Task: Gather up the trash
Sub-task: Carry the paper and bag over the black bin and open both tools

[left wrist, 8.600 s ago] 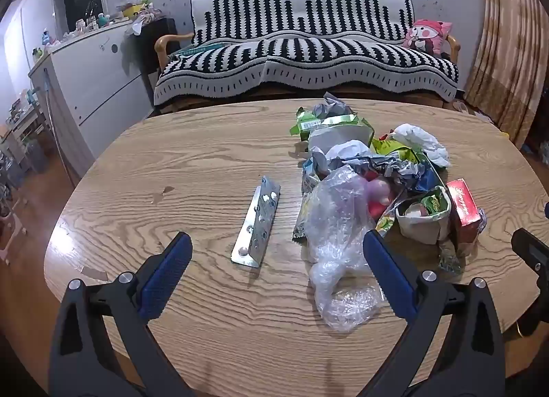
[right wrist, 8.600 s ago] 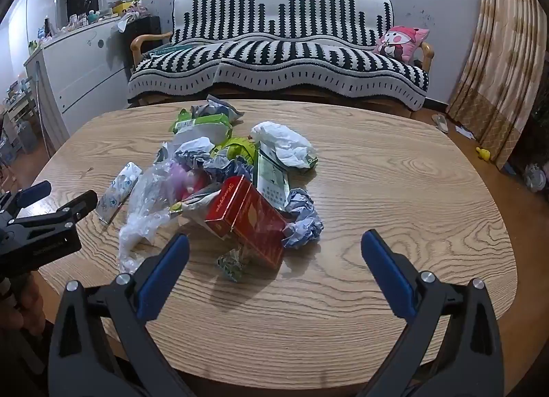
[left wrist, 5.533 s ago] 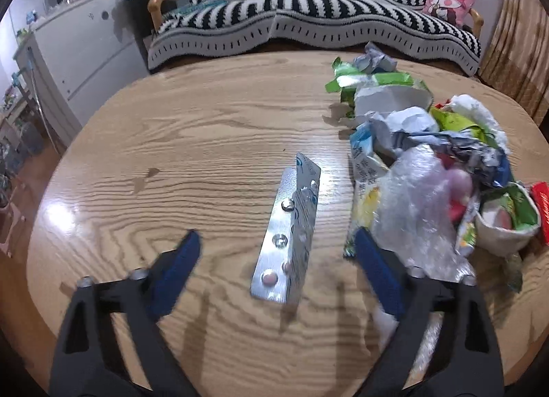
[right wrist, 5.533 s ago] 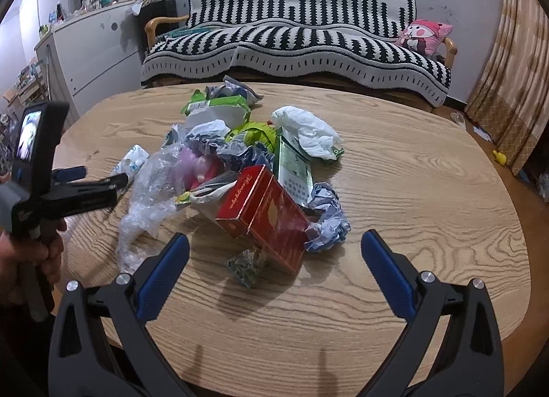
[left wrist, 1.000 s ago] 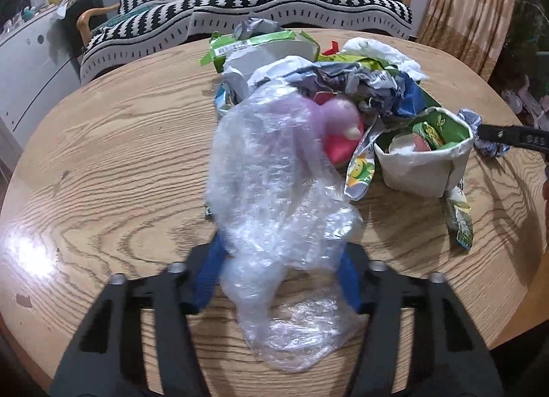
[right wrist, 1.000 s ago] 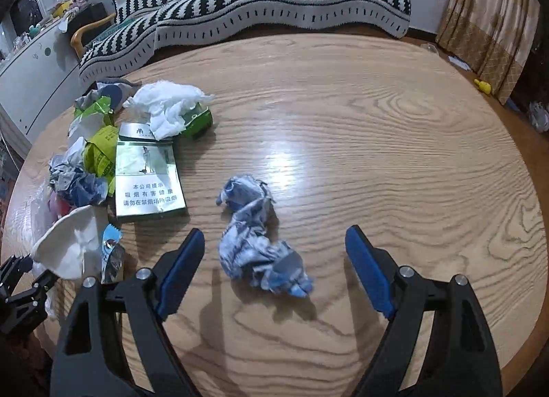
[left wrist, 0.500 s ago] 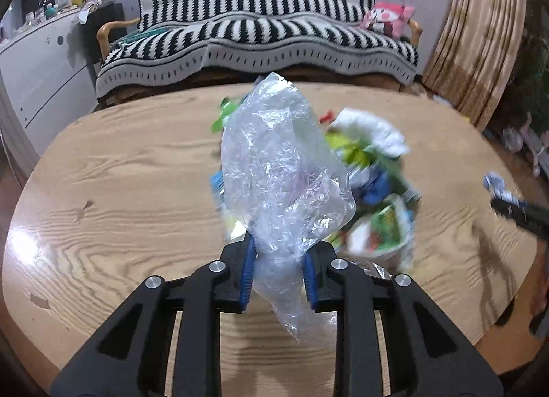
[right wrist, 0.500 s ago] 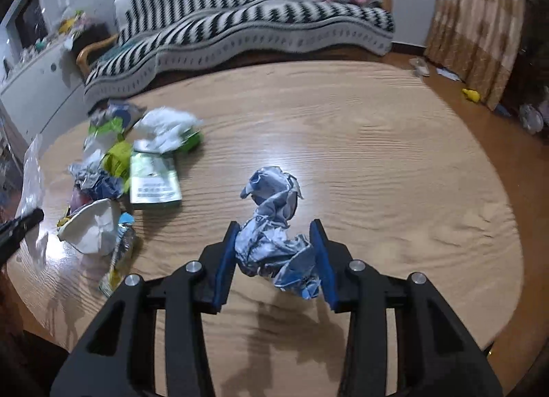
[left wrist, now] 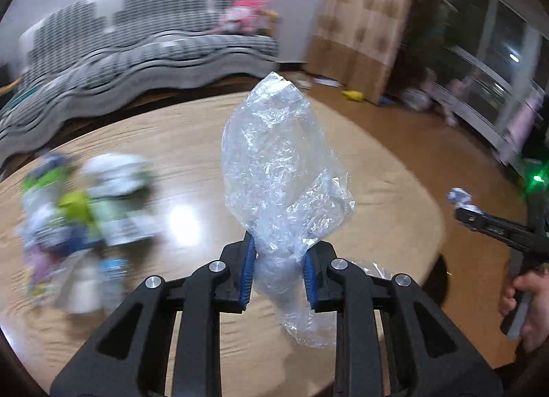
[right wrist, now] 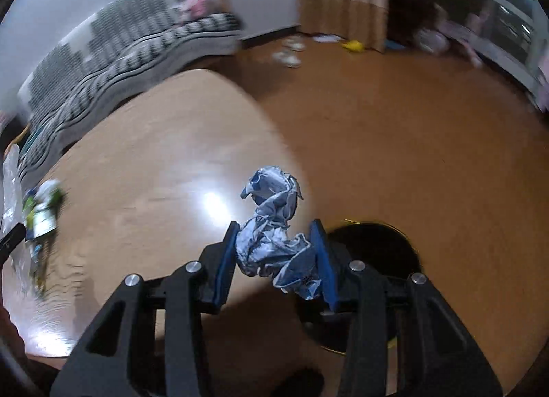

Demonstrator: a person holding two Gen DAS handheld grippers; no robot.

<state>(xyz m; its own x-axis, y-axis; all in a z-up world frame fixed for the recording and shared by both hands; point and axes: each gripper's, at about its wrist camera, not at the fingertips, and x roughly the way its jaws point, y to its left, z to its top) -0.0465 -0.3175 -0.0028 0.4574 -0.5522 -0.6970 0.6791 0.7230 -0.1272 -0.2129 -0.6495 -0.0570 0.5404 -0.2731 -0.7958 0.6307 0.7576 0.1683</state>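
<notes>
My left gripper [left wrist: 278, 270] is shut on a crumpled clear plastic bag [left wrist: 281, 170], held up over the right part of the wooden table [left wrist: 192, 143]. My right gripper [right wrist: 276, 260] is shut on a crumpled blue-grey wrapper [right wrist: 271, 229], over the table's right edge and just left of a black bin [right wrist: 374, 253] on the floor. In the left wrist view the right gripper [left wrist: 463, 215] shows at the far right with the wrapper [left wrist: 461, 198] at its tip. The rest of the trash pile [left wrist: 85, 201] lies blurred on the table's left side.
A striped sofa [left wrist: 130, 54] stands behind the table, with a curtain [left wrist: 363, 26] to its right. A hand [left wrist: 525, 304] holds the right gripper's handle. Small items lie on the brown floor [right wrist: 394, 129] near the curtain and window.
Both grippers have swung to the right with their loads. The view has shifted from the table's middle to its right edge, and the black bin has come into the right wrist view.
</notes>
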